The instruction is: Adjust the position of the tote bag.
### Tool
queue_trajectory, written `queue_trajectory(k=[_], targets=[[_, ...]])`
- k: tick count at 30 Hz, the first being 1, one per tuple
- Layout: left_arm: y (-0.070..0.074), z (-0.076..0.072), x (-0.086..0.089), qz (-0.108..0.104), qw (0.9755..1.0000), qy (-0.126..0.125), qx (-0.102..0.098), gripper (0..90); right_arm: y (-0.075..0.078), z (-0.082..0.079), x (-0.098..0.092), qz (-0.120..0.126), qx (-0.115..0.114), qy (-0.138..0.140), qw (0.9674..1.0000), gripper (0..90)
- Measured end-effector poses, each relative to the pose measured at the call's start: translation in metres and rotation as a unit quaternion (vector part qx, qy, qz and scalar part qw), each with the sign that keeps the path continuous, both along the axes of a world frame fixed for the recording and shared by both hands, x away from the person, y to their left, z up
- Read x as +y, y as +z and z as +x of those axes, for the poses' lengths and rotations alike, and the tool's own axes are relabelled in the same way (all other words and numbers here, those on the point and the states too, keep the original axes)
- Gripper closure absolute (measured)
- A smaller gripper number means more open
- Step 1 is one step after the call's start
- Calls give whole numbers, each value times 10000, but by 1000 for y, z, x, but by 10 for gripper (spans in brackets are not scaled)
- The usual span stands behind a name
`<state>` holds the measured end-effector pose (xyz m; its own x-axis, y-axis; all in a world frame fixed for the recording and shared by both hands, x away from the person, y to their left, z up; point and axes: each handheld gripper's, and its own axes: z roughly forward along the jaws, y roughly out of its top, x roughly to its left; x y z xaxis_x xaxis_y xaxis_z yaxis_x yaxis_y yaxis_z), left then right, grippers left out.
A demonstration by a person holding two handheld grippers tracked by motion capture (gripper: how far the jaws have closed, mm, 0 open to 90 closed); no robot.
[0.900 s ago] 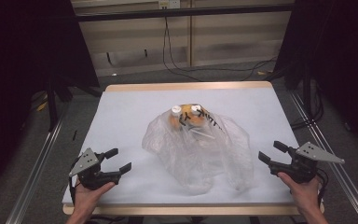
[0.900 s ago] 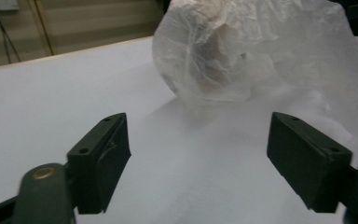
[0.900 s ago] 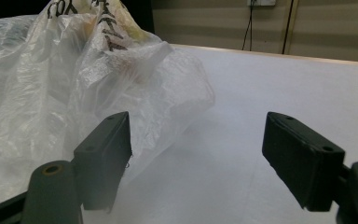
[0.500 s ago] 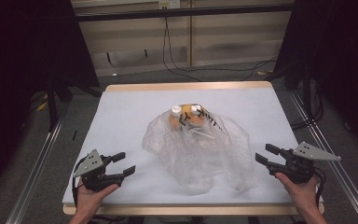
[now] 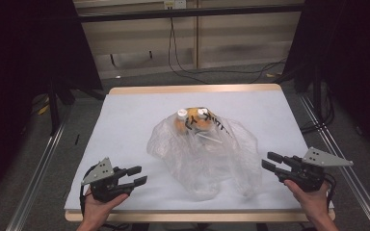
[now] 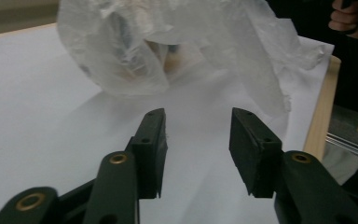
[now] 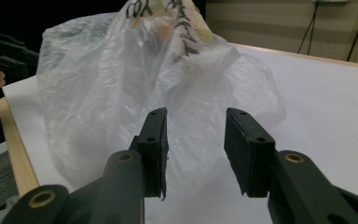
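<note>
A crumpled clear bag [image 5: 207,154] sits mid-table [image 5: 125,125], blurring orange, white-capped things [image 5: 192,120] inside beyond telling. The left gripper [image 5: 137,176], near left, and right gripper [image 5: 270,161], near right, both gape empty, apart from it.

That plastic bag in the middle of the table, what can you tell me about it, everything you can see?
The plastic bag is thin, clear and crumpled, heaped loosely on the white table cover. Black lettering runs across its upper part. Through the film, something orange with two white round caps shows near the far end; what it is cannot be told. The left tongs and right tongs sit open at either side, neither touching it.
</note>
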<state>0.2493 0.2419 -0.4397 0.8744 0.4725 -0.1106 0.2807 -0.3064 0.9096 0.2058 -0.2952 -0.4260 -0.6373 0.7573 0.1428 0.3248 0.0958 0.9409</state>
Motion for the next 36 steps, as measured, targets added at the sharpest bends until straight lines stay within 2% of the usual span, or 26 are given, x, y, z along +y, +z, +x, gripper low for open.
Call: queue_trajectory(k=[3, 4, 5, 6, 9, 11, 12, 13, 14, 19, 21, 22, 23, 24, 26, 27, 32, 34, 35, 36], targets=[[2, -4, -7, 108, 9998, -177, -11, 614, 2, -3, 5, -53, 30, 153, 9999, 620], [2, -5, -11, 47, 9997, -228, 37, 617, 2, -3, 7, -71, 41, 228, 9997, 632], [3, -6, -13, 79, 9995, -296, 14, 653, 3, -5, 11, -97, 80, 306, 9995, 637], [4, -7, -15, 67, 9995, -303, 29, 653, 3, -5, 11, -97, 80, 306, 9995, 637], [6, -9, -24, 142, 9985, -533, 26, 669, 4, -5, 16, -91, 143, 412, 9990, 639], [7, -10, -30, 187, 9975, -679, 9, 696, 3, -6, 22, -180, 208, 591, 9979, 670], [7, -10, -33, 184, 9970, -753, 29, 696, 3, -6, 22, -180, 208, 591, 9979, 670], [8, -10, -37, 231, 9965, -806, 10, 705, 3, -6, 28, -292, 271, 724, 9966, 680], [8, -9, -44, 169, 9955, -934, 41, 718, 2, -6, 30, -329, 314, 768, 9960, 684], [8, -9, -62, 219, 9933, -1134, 85, 722, -1, -8, 36, -440, 429, 930, 9938, 698], [8, -10, -73, 227, 9922, -1227, 82, 681, -3, -11, 38, -525, 535, 967, 9925, 698], [10, -10, -83, 236, 9899, -1394, 80, 673, -8, -14, 40, -565, 635, 1004, 9913, 688], [11, -10, -88, 305, 9889, -1455, 47, 677, -10, -14, 41, -630, 677, 1029, 9904, 672], [11, -10, -88, 305, 9889, -1455, 47, 677, -10, -14, 41, -630, 677, 1029, 9904, 672], [14, -9, -105, 229, 9856, -1675, 46, 678, -12, -16, 45, -703, 745, 1085, 9888, 613], [14, -9, -105, 229, 9856, -1675, 46, 680, -12, -16, 45, -703, 745, 1085, 9888, 613], [13, -6, -135, 365, 9798, -1966, 70, 681, -16, -19, 51, -844, 838, 1156, 9861, 553], [8, -3, -143, 445, 9787, -2000, 137, 656, -19, -18, 52, -911, 912, 1216, 9842, 537], [4, -2, -149, 467, 9792, -1967, 186, 620, -20, -17, 52, -930, 932, 1245, 9835, 529], [1, -1, -151, 522, 9779, -2010, 228, 612, -22, -16, 53, -956, 971, 1243, 9828, 524]])
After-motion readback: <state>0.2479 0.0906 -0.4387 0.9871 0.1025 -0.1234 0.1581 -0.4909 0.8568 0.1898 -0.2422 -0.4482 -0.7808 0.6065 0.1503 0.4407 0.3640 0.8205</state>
